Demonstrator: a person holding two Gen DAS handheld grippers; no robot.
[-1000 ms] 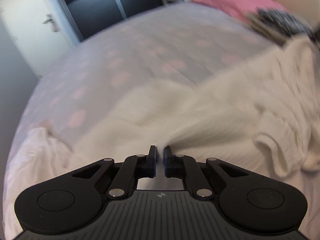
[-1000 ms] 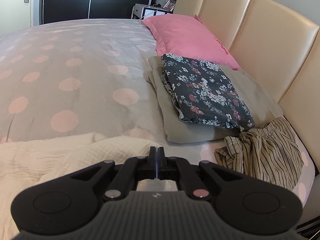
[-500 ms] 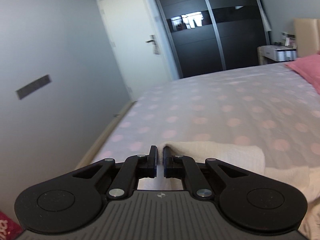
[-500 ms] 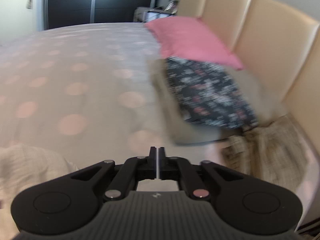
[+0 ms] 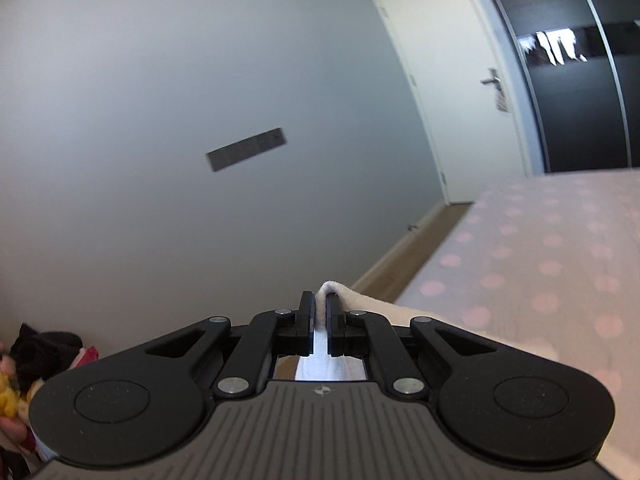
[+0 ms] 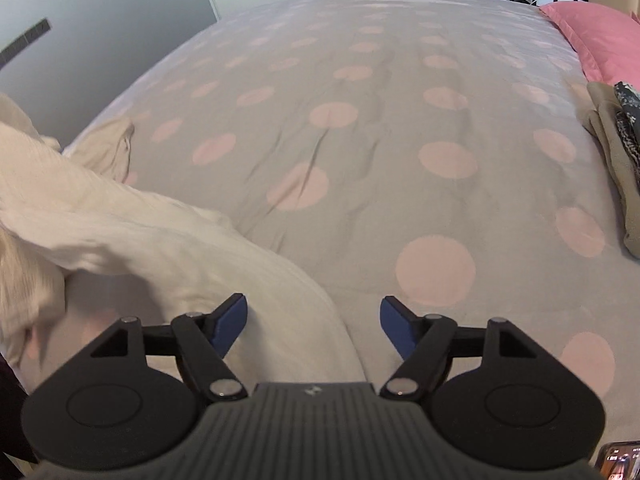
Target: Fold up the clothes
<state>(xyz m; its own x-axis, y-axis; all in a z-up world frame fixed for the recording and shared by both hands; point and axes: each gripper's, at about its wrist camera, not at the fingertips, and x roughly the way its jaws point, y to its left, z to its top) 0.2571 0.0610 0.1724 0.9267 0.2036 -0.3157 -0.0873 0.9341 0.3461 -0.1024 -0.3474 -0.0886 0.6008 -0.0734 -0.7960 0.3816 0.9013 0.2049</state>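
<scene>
Bedroom with grey walls, a white door (image 5: 460,92) and a dark sliding wardrobe (image 5: 580,72); wood flooring runs between wall and bed. Grey bedspread with pink dots (image 6: 360,152) covers the bed, lightly creased at its centre. Pink pillow (image 6: 600,36) lies at the far right, and folded clothes (image 6: 612,152) sit just in front of it. Cream garment (image 6: 168,240) lies along the bed's left edge, partly lifted. Left gripper (image 5: 319,312) is clamped on a fold of this garment, with its camera facing the wall. Right gripper (image 6: 312,322) hovers above the bedspread, fingers spread wide and holding nothing, beside the garment's right edge.
</scene>
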